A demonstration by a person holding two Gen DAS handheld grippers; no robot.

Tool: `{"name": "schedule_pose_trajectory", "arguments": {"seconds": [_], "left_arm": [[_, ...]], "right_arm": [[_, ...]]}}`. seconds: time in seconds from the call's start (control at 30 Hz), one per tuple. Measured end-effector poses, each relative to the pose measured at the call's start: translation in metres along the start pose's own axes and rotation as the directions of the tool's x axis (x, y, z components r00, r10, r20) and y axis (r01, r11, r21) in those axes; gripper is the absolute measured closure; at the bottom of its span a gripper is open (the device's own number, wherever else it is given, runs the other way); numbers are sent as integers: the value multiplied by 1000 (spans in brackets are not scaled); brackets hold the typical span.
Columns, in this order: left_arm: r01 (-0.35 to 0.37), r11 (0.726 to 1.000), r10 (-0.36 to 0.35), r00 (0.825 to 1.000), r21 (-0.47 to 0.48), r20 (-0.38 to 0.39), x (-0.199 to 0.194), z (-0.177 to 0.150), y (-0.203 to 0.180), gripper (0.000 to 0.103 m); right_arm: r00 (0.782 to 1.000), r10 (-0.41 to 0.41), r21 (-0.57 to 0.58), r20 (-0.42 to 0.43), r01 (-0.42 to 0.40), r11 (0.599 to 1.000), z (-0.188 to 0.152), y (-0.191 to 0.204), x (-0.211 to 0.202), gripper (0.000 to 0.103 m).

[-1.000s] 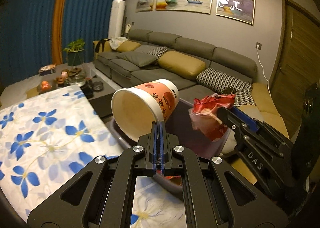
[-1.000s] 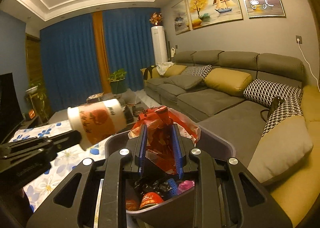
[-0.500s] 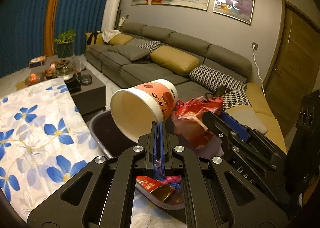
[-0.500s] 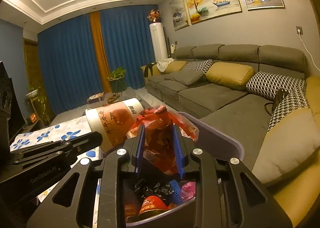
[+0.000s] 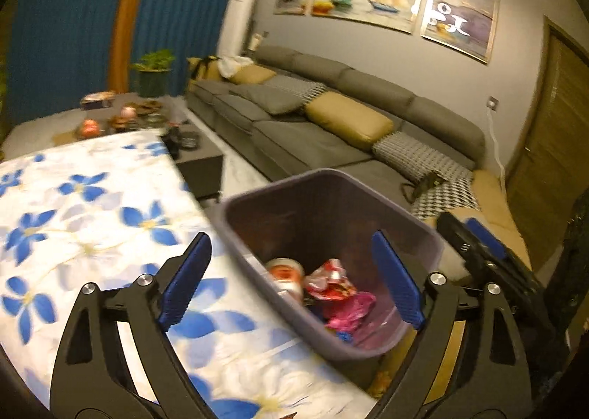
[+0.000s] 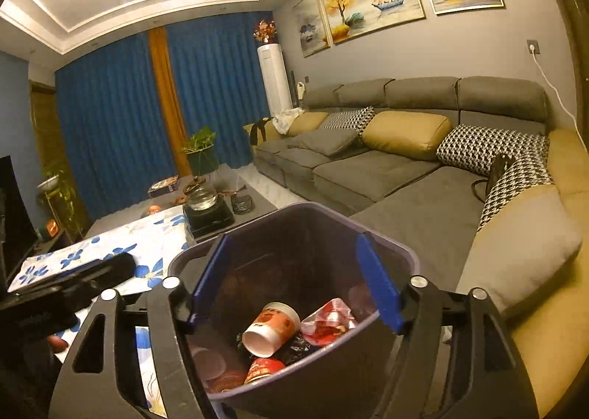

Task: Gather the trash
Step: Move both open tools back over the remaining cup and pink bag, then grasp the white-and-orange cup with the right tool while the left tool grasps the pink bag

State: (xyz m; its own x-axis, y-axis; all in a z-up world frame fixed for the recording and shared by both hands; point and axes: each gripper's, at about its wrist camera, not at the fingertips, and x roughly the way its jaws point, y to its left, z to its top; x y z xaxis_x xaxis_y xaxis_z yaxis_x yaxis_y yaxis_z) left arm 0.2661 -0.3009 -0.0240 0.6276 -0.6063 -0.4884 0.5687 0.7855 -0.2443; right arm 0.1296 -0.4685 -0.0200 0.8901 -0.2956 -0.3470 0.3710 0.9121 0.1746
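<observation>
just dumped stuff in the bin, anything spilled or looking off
Nothing looks spilled. The paper cup lies on its side inside the trash bin, next to the red wrapper, on top of other trash. Both the left gripper and the right gripper are open and empty above the bin.

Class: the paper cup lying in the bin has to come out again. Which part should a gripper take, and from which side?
Probably the open rim of the paper cup, approached from above through the bin mouth. The cup lies on its side on the other trash, its mouth tilted toward the right wrist camera, so one finger could slip inside the wall and one outside.
</observation>
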Motion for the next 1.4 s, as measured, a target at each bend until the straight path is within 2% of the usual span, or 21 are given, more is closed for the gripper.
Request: {"name": "schedule_pose_trajectory", "arguments": {"seconds": [0.17, 0.27, 0.4, 0.5, 0.6, 0.77, 0.87, 1.03, 1.13, 1.2, 1.3, 1.4], "left_arm": [[-128, 990, 131, 990, -56, 50, -39, -8, 30, 8], [-217, 974, 221, 973, -62, 61, -62, -16, 45, 8], [-332, 940, 337, 939, -75, 64, -96, -35, 71, 7], [-363, 924, 372, 926, -119, 68, -121, -43, 95, 7], [-407, 903, 420, 904, -136, 79, -144, -51, 116, 7], [-499, 850, 518, 850, -167, 98, -187, -62, 155, 7], [-538, 821, 560, 824, -190, 89, -205, -67, 179, 7], [-622, 751, 650, 756, -222, 79, -234, -78, 228, 7], [-661, 705, 694, 717, -257, 60, -251, -85, 257, 7], [-671, 687, 708, 704, -281, 52, -259, -89, 273, 7], [-696, 648, 741, 670, -308, 45, -273, -92, 297, 7], [-709, 629, 758, 651, -320, 47, -279, -92, 315, 7]], "right_arm": [[1000, -15, -14, 22, 15, 1000, -6, 13, -21, 21], [1000, 0, -23, 25, 1, 1000, -11, 28, -31, 20], [998, 53, -52, 15, -52, 997, -17, 55, -41, 20], [995, 98, -79, 2, -97, 992, -20, 82, -45, 20], [990, 142, -111, -4, -142, 984, -25, 111, -50, 20], [976, 215, -132, -36, -218, 967, -36, 161, -52, 20], [964, 260, -150, -59, -266, 952, -43, 192, -52, 20], [934, 340, -198, -106, -355, 914, -58, 250, -53, 20], [909, 391, -246, -143, -415, 876, -72, 293, -53, 20], [895, 415, -260, -167, -446, 857, -79, 314, -50, 20], [876, 435, -280, -208, -480, 832, -93, 348, -43, 20], [861, 449, -293, -238, -505, 812, -103, 379, -36, 23]]}}
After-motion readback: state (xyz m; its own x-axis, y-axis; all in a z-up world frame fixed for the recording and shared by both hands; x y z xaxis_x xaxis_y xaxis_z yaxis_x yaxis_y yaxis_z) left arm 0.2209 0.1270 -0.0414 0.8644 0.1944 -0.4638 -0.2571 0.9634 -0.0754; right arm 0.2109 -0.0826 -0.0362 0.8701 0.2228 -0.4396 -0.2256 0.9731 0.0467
